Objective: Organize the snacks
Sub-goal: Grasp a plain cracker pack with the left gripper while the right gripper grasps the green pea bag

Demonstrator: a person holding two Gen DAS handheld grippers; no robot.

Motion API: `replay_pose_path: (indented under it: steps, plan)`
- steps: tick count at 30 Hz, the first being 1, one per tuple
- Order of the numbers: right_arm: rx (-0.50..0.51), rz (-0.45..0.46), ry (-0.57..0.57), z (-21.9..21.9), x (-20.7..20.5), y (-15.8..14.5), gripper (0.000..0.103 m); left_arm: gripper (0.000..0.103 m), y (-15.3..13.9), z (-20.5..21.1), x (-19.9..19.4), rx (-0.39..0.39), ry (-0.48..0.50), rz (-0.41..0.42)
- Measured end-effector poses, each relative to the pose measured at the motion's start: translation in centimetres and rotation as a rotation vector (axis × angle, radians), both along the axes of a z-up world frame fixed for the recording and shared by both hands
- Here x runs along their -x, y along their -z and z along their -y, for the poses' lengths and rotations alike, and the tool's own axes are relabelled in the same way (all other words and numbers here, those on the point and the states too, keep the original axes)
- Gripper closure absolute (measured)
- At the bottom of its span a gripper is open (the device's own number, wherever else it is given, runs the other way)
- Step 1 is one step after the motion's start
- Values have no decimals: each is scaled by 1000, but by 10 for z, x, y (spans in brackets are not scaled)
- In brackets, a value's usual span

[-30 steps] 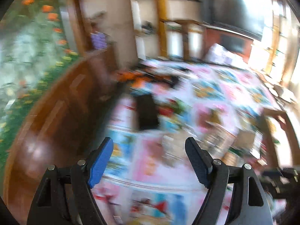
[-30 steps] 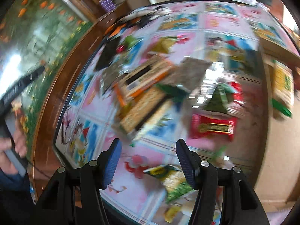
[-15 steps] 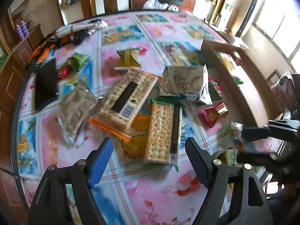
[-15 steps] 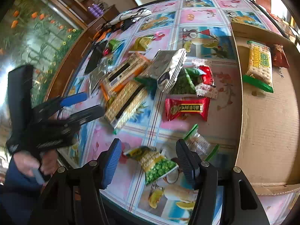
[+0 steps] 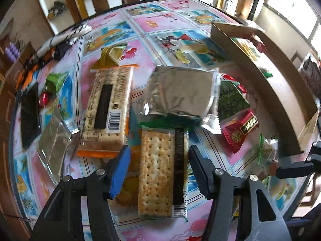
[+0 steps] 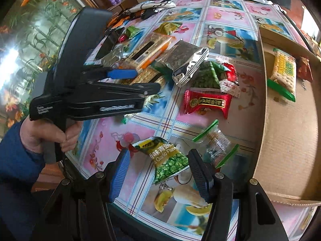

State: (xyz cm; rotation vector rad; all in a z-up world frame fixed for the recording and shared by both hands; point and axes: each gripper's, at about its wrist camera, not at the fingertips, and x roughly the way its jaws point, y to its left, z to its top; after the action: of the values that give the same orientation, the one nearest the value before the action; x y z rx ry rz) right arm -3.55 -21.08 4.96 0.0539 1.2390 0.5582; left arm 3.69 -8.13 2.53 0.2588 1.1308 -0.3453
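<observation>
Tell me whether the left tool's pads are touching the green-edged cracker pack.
Apart. In the left wrist view the left tool straddles the green-edged cracker pack, its jaws just closing, with tablecloth showing between each pad and the pack.

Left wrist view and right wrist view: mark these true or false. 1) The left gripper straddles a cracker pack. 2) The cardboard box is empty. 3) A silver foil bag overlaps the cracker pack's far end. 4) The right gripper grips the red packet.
1) True: the left gripper has the cracker pack between its jaws, which have just been closing.
2) False: the cardboard box holds a green-edged cracker packet.
3) True: silver foil bag.
4) False: the right gripper is open over a green pea packet; the red packet lies beyond.
</observation>
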Motion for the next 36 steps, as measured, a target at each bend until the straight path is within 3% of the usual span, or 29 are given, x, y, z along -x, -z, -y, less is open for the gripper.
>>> replay_pose_path:
  steps: [3,12,14,16,19,23,36]
  plan:
    - [24,-2,-17,-5,0,4,38,57,6,-2,3,25,3,-14]
    - [139,4,-87,-23,-5,24,40,58,6,-19,20,59,-34,-3]
    - [160,10,-101,-27,-6,29,45,58,7,-21,27,58,-43,0]
    - [186,41,-129,-33,-4,29,64,58,7,-22,35,61,-54,2]
    - [201,62,-158,-39,0,27,68,58,6,-25,41,81,-69,-1]
    - [176,90,-147,-34,-1,19,68,58,3,-29,43,125,-82,-12]
    - [-31,111,45,9,-10,-11,68,58,-26,-11,42,179,-17,37]
